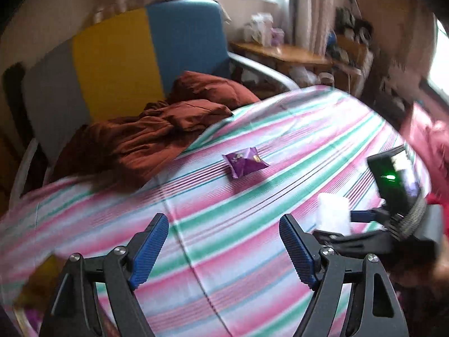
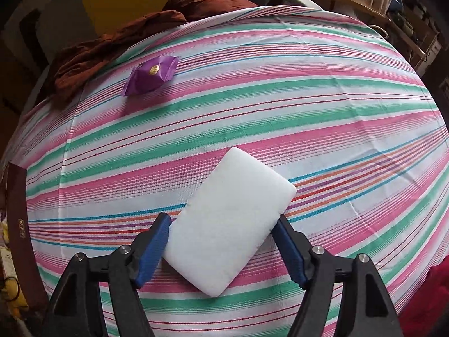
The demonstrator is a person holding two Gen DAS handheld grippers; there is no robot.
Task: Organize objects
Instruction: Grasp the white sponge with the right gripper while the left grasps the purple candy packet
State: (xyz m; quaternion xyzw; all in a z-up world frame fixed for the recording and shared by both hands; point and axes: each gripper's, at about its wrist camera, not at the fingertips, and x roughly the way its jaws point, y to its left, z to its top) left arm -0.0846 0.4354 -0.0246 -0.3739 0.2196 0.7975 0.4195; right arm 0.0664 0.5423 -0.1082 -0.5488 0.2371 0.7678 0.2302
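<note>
Left wrist view. Surface: a bed (image 1: 252, 129) under a sheet striped pink, green and white, filling the middle of the frame; behind it a headboard (image 1: 118, 56) in grey, yellow and blue panels, a bright window at the top, a cluttered wooden shelf (image 1: 283, 53) at upper right. Left tongs (image 1: 224, 248) at the bottom edge, spread, nothing between the blue pads. Purple packet (image 1: 244, 162) on the sheet at centre, well above the tongs. Rust-brown bedding (image 1: 157, 134) heaped at centre left. Right tongs (image 1: 348, 224) at right, blurred, with a white block (image 1: 332, 210).

Right wrist view. Same striped sheet fills the frame. White block (image 2: 230, 219) lay flat and tilted between the right tongs (image 2: 223, 245), both pads touching its long edges, pinching it. Purple packet (image 2: 151, 75) at upper left, well apart, just beside the brown bedding (image 2: 92, 53). Dark red box (image 2: 19, 224) at the left edge.
</note>
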